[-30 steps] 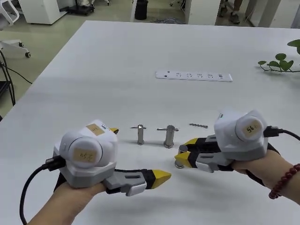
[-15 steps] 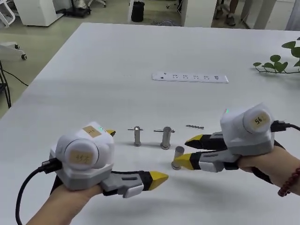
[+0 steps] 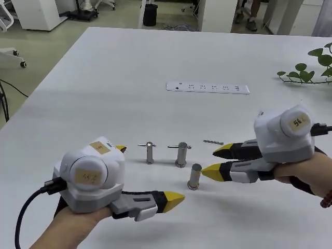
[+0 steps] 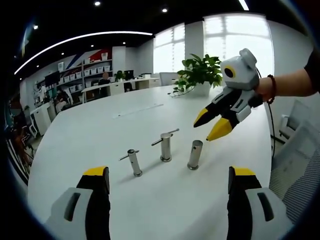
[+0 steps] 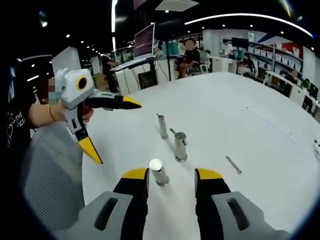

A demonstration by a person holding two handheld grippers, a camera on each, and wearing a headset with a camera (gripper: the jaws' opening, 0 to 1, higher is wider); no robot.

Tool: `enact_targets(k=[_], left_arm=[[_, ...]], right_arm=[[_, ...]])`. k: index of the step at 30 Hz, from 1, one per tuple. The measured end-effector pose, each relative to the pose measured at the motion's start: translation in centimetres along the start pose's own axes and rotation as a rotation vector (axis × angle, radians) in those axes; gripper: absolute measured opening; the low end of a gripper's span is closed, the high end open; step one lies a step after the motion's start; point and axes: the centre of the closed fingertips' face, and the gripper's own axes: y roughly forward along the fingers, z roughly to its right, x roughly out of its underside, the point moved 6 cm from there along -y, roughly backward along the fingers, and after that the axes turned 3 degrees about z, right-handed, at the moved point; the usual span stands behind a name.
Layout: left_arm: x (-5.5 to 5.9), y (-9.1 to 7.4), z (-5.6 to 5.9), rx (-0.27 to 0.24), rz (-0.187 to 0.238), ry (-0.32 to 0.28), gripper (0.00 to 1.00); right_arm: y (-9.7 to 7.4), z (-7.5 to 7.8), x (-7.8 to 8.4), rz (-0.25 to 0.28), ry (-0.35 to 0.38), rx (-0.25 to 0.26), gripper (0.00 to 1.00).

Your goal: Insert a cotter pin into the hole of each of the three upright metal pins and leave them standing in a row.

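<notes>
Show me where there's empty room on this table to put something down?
The biggest bare patch lies between the power strip and the metal pins. Left of the pins the table is bare too. Around the pins it is crowded: the left gripper, right gripper and loose cotter pin sit close.

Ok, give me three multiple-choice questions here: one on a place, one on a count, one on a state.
1. Where is the loose thin grey cotter pin?
A) lying flat on the white table, past the right gripper's tips
B) between the right gripper's jaws
C) standing upright

2. How many upright silver metal pins carry a cross pin?
A) none
B) two
C) three

3. The right gripper's jaws are:
A) shut on a pin
B) open and empty
C) shut, empty

Answers: A, it lies on bare table; B, the nearest pin has none; B, its yellow tips stand apart.
</notes>
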Motion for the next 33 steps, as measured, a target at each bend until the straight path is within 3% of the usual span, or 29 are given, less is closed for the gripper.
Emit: enact_targets(k=[6, 17, 33], left_arm=[[0.0, 0.0, 0.0, 0.001, 0.002, 0.003, 0.99], [0.0, 0.0, -0.1, 0.001, 0.004, -0.011, 0.98], [0.2, 0.0, -0.2, 0.000, -0.001, -0.020, 0.96]], right_arm=[[-0.3, 1.3, -0.2, -0.005, 0.012, 0.027, 0.33], [-0.2, 4.8, 0.0, -0.066, 0.017, 0.097, 0.30], [2.0, 8.6, 0.6, -0.197, -0.037, 0.082, 0.26]])
